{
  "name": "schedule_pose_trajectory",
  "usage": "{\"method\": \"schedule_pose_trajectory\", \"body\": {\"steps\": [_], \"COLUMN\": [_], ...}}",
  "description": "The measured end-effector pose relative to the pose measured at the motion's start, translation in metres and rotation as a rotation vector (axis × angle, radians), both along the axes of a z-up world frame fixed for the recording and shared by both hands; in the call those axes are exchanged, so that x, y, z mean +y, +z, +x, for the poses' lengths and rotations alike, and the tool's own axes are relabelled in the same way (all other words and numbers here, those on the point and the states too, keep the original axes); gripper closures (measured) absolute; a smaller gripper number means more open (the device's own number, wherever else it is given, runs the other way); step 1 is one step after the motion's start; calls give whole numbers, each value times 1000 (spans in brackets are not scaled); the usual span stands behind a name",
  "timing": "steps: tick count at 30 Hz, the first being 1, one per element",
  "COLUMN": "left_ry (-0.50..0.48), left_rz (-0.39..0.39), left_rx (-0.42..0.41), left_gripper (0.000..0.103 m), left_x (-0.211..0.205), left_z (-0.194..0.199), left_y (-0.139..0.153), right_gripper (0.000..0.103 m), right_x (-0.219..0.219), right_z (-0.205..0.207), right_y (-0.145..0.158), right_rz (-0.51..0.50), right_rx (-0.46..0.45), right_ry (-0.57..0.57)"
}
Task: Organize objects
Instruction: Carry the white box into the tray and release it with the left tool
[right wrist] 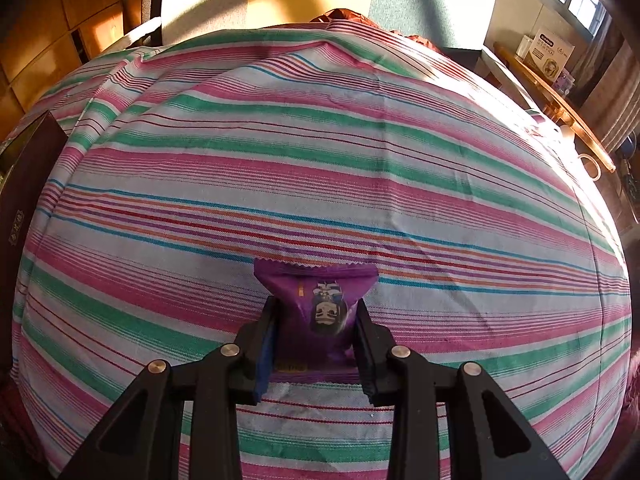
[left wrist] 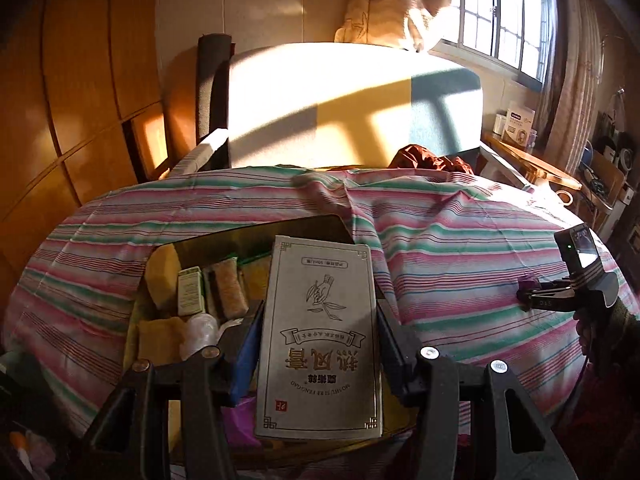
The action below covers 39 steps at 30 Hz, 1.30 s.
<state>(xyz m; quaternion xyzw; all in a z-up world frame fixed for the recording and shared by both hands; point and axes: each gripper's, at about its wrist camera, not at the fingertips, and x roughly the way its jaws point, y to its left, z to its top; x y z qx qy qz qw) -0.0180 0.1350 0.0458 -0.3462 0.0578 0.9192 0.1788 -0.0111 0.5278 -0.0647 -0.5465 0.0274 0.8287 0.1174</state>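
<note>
Now, left tool [left wrist: 320, 332]: pinching the grey box [left wrist: 320, 336] by its long sides, held above the open tray [left wrist: 248, 228].
Right tool [right wrist: 316, 344]: pressed onto the purple packet [right wrist: 320, 312], which lies on the striped cloth [right wrist: 320, 160] right of the tray.
Around the tray: small packets [left wrist: 228, 288] and a little carton [left wrist: 190, 290] lie inside it; the grey box hides its right part.
Grey box axis: runs away from the tool, print upside down.
Purple packet axis: points away too, crimped end farthest.
</note>
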Motion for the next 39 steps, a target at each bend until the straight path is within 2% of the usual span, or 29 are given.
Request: {"method": "schedule_pose_trajectory", "body": {"steps": [9, 16, 20, 24, 32, 39], "left_ry": [127, 175, 211, 191, 115, 110], "left_rz": [-5, 86, 88, 131, 162, 224], "left_rx": [-10, -100, -123, -185, -245, -372], "left_gripper": [49, 49, 49, 49, 49, 49], "left_x": [-54, -87, -97, -88, -32, 9], "left_z": [-11, -26, -37, -55, -102, -149], "left_y": [-11, -26, -34, -42, -47, -69], "right_gripper": [69, 69, 69, 69, 69, 69], "right_x": [-4, -7, -8, -8, -10, -11], "right_z": [0, 2, 2, 2, 2, 1], "right_y": [0, 1, 1, 0, 0, 0], "right_rz": [17, 31, 37, 44, 51, 55], "right_rx": [1, 2, 1, 0, -1, 0], "right_ry": [1, 5, 9, 14, 19, 25]}}
